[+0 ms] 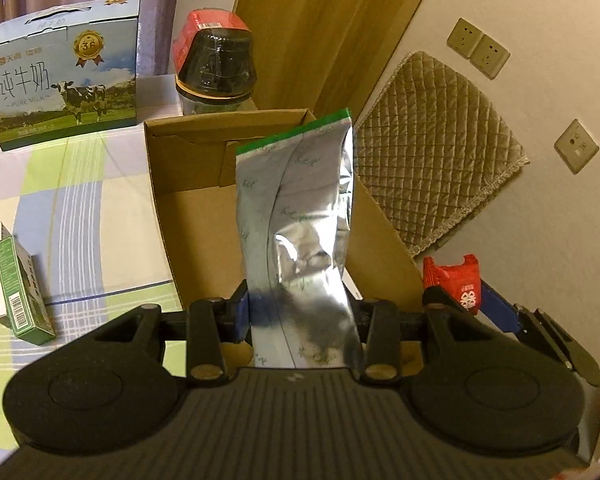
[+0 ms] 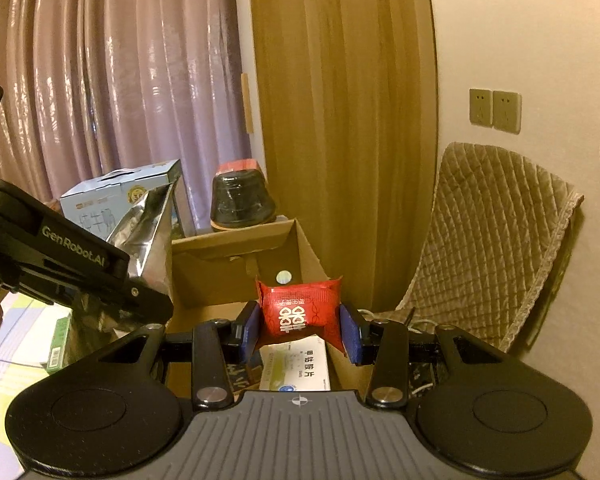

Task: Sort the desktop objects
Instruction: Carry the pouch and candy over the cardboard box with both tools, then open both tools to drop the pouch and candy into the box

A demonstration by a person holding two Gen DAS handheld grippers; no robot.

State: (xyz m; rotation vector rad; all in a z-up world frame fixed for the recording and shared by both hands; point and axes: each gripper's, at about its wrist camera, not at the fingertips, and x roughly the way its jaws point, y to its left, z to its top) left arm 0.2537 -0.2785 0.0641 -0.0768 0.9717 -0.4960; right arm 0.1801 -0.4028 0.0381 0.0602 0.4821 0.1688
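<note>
Two grippers each hold a packet over a brown cardboard box (image 1: 188, 216). The left gripper (image 1: 302, 312) is squeezed tight on a tall silver packet (image 1: 300, 208) with a green top edge, which stands up above the box. The right gripper (image 2: 300, 330) is squeezed tight on a small red packet (image 2: 300, 312) with white marks, near the box's right side. A white medicine box (image 2: 296, 368) lies inside. On the counter (image 1: 80, 208) sit a green box (image 1: 22, 292), a milk carton (image 1: 60, 76) and a dark jar (image 1: 216, 68).
</note>
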